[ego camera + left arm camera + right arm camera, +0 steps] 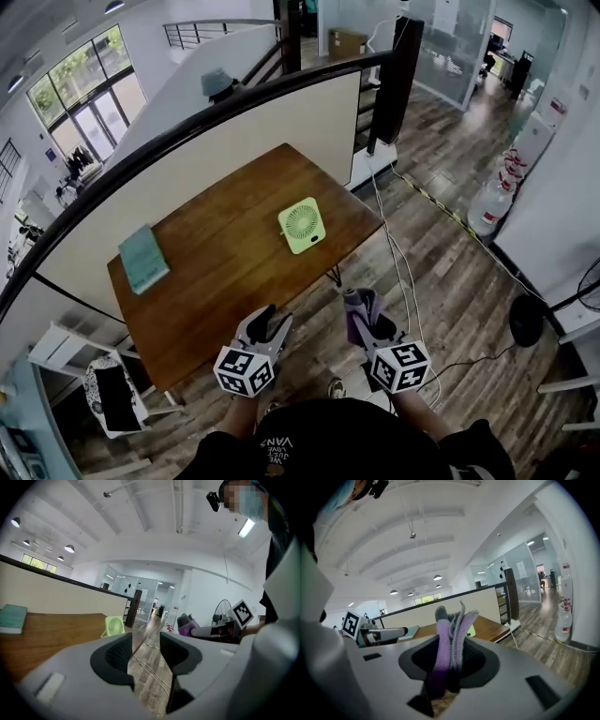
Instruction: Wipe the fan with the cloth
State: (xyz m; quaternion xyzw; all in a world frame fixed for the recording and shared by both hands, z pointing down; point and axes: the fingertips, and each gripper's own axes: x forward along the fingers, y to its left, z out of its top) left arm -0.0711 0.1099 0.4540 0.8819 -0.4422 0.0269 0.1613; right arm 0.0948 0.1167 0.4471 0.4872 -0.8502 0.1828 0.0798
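Where we hold both grippers by near edge of worktop [234, 258]: right gripper [362, 309] clenched on purple cloth [457, 625]; left gripper [268, 317] released, nothing between; green fan [301, 225] upright on worktop, well apart from both.

Black fingers [117, 656], white marker cubes [246, 368], black shirt [328, 442].

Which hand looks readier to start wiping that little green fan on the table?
The right. The right gripper is shut on the purple cloth and points toward the green fan. The left gripper is open and empty, with nothing to wipe with.
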